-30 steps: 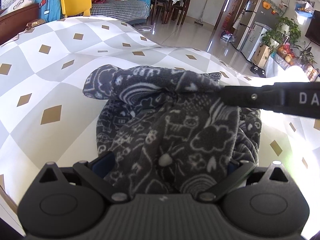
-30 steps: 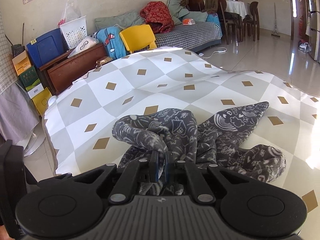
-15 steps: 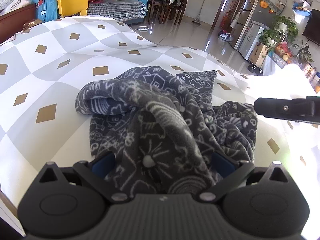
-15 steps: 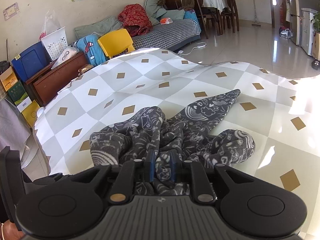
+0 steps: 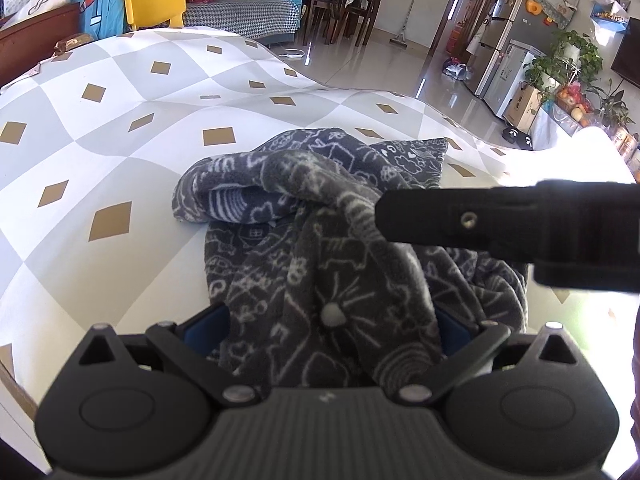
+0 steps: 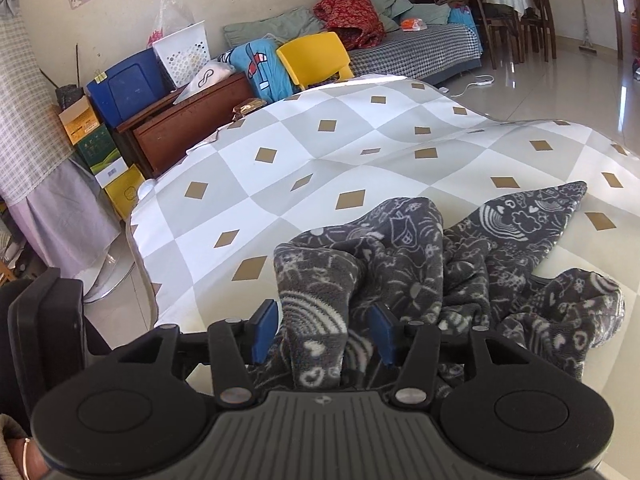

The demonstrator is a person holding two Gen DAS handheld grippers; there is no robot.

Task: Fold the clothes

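Observation:
A dark grey fleece garment with white doodle print (image 5: 320, 216) lies crumpled on the checked table cover (image 5: 120, 140). My left gripper (image 5: 328, 328) is open, its blue pads wide apart with a bunch of the fleece lying between them. My right gripper (image 6: 322, 332) is open too, its blue pads (image 6: 262, 330) apart on either side of a fold of the garment (image 6: 400, 248). One black finger of the right gripper (image 5: 500, 224) reaches in from the right over the cloth in the left wrist view.
The table edge (image 6: 140, 232) drops off at the left of the right wrist view, with boxes (image 6: 92, 148) and a wooden cabinet (image 6: 180, 120) beyond. A yellow chair (image 5: 154, 0) and a sofa stand past the far end. Tiled floor lies to the right.
My right gripper's pads have spread apart from the fold that they pinched a second ago. Its finger has moved back in over the cloth in the left wrist view.

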